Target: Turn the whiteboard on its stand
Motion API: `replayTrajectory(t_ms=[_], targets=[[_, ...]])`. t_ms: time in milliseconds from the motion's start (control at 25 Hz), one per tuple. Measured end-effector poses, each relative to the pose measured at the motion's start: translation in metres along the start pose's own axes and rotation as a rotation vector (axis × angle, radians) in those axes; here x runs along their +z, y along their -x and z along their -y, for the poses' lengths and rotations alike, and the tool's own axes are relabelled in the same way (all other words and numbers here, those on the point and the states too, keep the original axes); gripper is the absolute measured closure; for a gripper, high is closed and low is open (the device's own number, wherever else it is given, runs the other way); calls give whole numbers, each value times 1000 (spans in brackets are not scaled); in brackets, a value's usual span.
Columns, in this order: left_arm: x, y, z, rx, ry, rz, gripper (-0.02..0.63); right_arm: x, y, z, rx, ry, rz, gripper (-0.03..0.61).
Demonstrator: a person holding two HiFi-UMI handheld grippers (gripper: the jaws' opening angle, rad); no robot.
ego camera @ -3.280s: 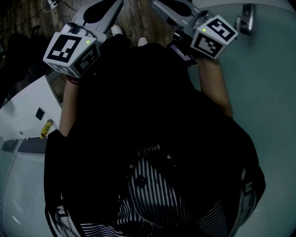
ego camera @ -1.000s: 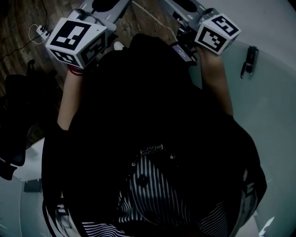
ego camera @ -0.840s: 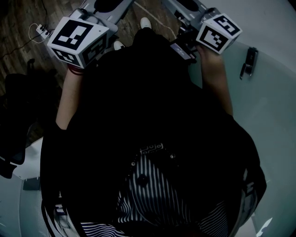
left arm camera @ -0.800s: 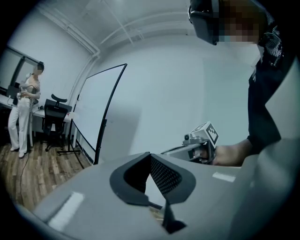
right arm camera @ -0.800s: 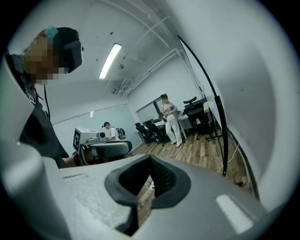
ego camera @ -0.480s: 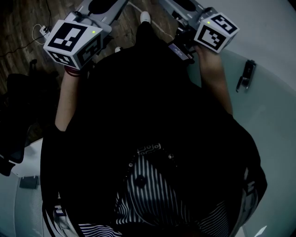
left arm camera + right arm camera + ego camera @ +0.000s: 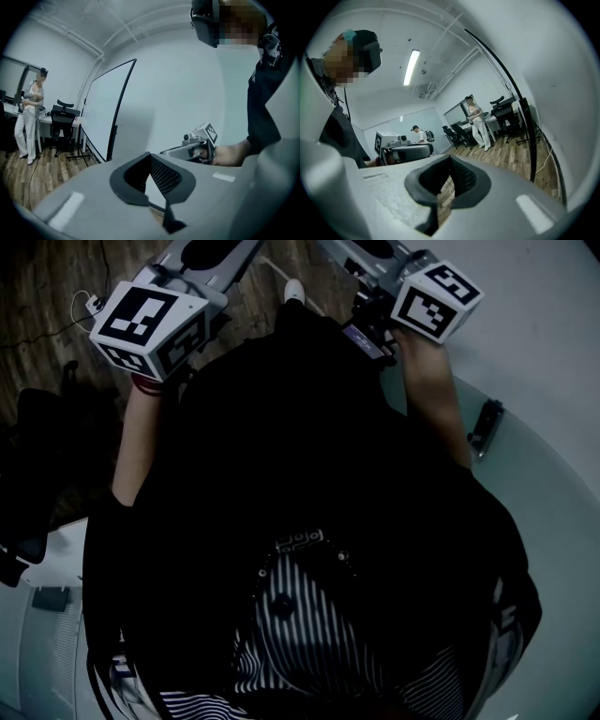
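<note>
Black-framed whiteboard (image 7: 567,93) upright, hard by the right gripper (image 7: 450,158), farther off from the left gripper (image 7: 150,155). Held both pairs of jaws pressed together, empty. Likely poised to shove the frame round, not pinch it; no contact visible.

Wood floor (image 7: 506,161), black office chairs (image 7: 457,133)
</note>
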State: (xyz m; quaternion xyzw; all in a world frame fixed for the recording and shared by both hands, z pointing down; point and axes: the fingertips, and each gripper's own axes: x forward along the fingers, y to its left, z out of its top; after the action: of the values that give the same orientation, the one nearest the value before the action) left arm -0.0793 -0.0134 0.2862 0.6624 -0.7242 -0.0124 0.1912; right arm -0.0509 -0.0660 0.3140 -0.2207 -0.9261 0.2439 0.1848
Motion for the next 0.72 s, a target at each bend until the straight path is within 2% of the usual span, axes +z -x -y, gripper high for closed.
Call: replayTrajectory(t_ms=[720], targets=[[17, 8, 14, 6, 16, 14, 617, 16, 0, -19, 47, 7, 10, 577]])
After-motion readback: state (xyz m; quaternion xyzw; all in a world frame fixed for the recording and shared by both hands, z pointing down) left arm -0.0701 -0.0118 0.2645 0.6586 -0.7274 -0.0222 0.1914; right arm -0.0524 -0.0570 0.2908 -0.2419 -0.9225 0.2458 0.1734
